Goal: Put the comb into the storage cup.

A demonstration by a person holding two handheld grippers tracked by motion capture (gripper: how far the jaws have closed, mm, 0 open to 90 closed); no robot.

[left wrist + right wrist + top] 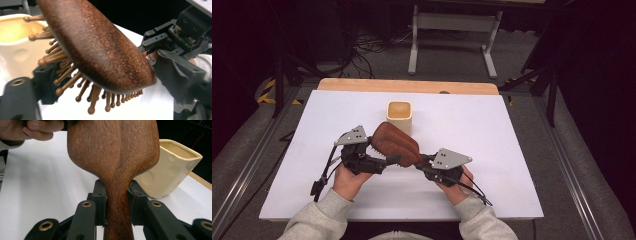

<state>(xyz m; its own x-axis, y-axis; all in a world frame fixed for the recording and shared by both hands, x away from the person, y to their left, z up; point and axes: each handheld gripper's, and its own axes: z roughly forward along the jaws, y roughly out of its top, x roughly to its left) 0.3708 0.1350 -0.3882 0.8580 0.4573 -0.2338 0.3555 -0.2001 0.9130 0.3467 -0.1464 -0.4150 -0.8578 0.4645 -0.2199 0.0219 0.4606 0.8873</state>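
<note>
A brown wooden hairbrush (pixel 394 142) is held above the white table, its handle toward the person's right. My right gripper (pixel 426 164) is shut on the handle, and in the right gripper view both jaws press the neck of the hairbrush (pixel 115 152) from either side. My left gripper (pixel 387 161) reaches under the head from the left. Its jaws stand wide apart in the left gripper view, with the hairbrush (pixel 100 47) head between them. Wooden bristles (pixel 75 82) point down toward the left jaw. The right gripper (pixel 175 37) shows beyond the head.
A cream square cup (pixel 399 116) stands upright just behind the brush, mid-table, and sits close in both gripper views (pixel 15 32) (pixel 172 170). The white table top (pixel 492 130) has free room left and right. A wooden strip (pixel 412 86) runs along the far edge.
</note>
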